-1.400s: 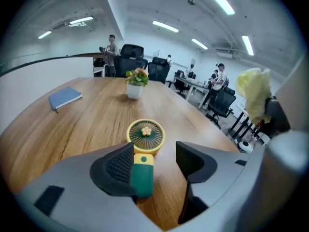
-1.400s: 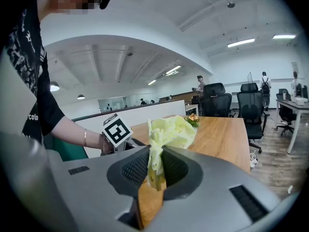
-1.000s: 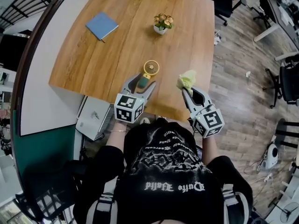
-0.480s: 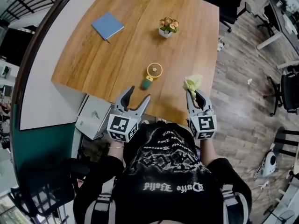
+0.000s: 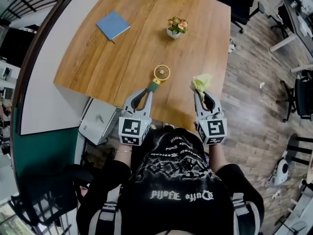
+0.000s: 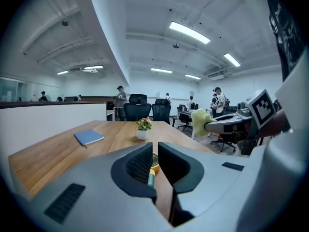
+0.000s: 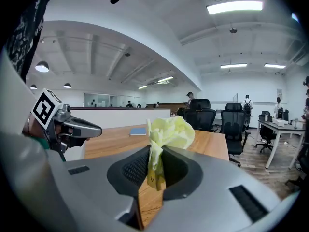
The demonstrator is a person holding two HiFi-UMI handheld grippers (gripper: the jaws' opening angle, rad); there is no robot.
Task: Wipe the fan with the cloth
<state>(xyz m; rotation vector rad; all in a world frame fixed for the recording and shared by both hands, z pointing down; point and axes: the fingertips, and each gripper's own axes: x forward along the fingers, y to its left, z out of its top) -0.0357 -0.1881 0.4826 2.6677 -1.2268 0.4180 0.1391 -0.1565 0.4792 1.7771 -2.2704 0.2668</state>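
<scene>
A small yellow fan (image 5: 162,72) with a green handle (image 5: 154,86) lies on the wooden table (image 5: 112,62) near its front edge. My left gripper (image 5: 148,92) reaches it from the near side. Its jaws have just been closing, and the green handle (image 6: 151,178) now sits pinched between them, with the yellow fan head (image 6: 154,160) just beyond. To the right, my right gripper (image 5: 201,94) is shut on a crumpled yellow-green cloth (image 5: 200,82), held above the table's front right part. In the right gripper view the cloth (image 7: 168,132) bunches out above the jaws.
A blue notebook (image 5: 113,25) lies at the table's far left and a small potted plant (image 5: 176,26) stands at the far middle. A white cabinet (image 5: 97,124) sits under the table's near left edge. Office chairs (image 6: 137,108) stand beyond the table.
The left gripper, wide open and short of the fan half a second ago, has come forward and closed on the green handle. The right gripper still holds the cloth in about the same place.
</scene>
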